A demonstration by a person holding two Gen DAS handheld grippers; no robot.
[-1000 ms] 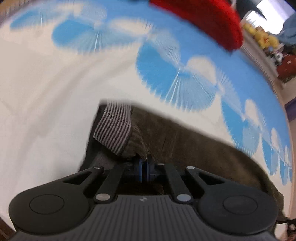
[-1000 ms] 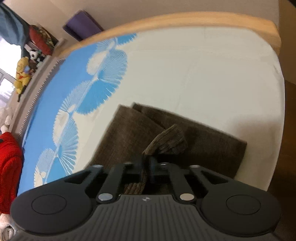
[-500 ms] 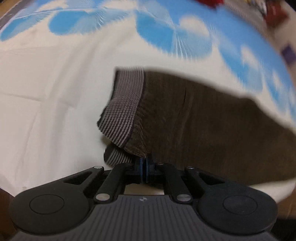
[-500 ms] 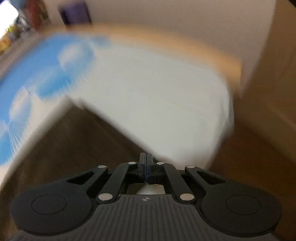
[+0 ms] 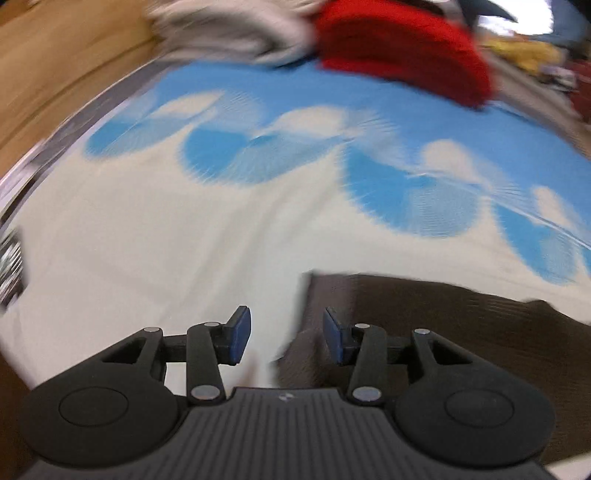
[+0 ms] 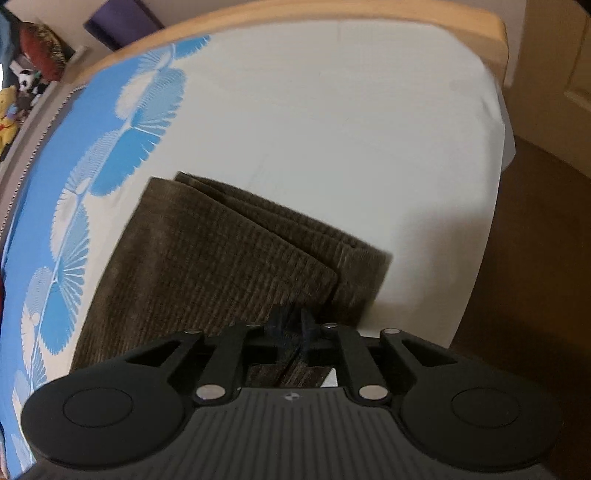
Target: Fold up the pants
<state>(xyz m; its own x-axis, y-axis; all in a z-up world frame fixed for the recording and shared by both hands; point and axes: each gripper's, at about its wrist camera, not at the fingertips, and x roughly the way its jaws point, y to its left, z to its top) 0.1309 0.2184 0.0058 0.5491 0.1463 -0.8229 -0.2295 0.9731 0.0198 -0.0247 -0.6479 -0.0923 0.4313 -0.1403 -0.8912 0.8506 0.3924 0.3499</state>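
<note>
Corduroy pants [image 6: 229, 266] lie folded on the bed [image 6: 332, 122]; left gripper [image 5: 286, 338] spread, right gripper [image 6: 291, 326] pinching them

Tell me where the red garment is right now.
The red garment lies at the far upper right of the left wrist view, on the blue part of the bedsheet, beside a grey-white pile, well beyond the brown pants.

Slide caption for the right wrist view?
Right claw pinches folded brown corduroy pants on a white-and-blue bedsheet.
</note>
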